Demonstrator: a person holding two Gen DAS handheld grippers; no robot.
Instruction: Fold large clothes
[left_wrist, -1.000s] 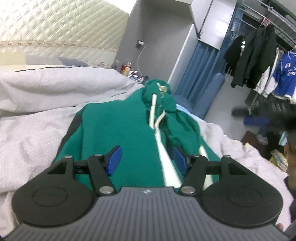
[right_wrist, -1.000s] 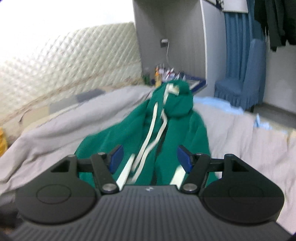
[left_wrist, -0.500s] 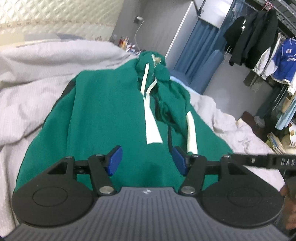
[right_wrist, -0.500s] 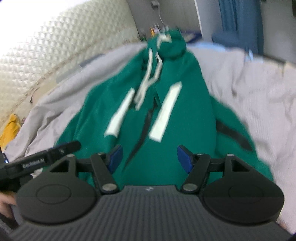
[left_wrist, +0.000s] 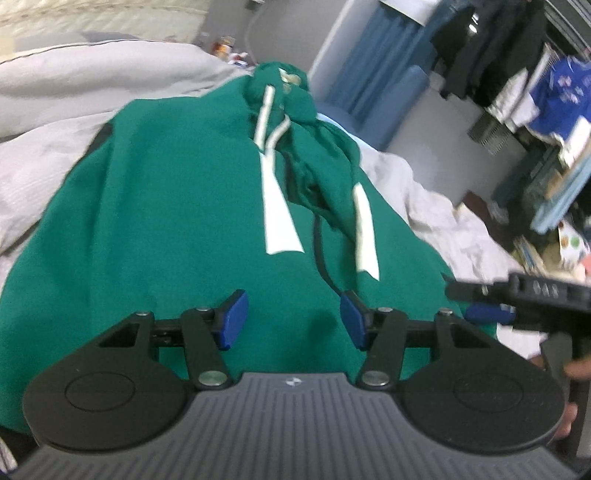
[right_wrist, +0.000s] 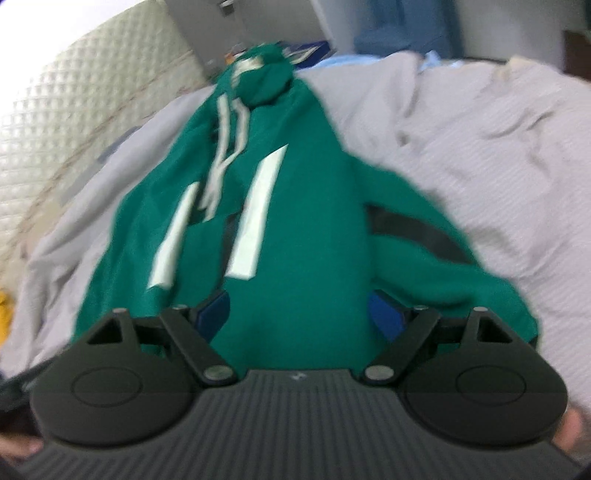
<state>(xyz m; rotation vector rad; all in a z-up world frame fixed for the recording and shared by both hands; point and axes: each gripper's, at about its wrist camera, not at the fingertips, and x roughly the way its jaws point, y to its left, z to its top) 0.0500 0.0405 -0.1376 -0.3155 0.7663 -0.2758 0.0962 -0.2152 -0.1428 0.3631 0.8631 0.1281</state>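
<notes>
1. We see both grippers lower and nearer the green hoodie (left_wrist: 177, 206) than a second ago.
2. Our right gripper (right_wrist: 301, 314) has just been spreading wider; our left gripper (left_wrist: 293, 319) has been narrowing slightly. Both stand released, clamping nothing.
3. The hoodie lies spread on the grey bedding (right_wrist: 480, 147), white stripes up, hood farthest away.

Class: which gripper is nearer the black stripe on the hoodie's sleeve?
Right. The right gripper hangs beside the black stripe; the left gripper hangs over the hoodie's other half.
</notes>
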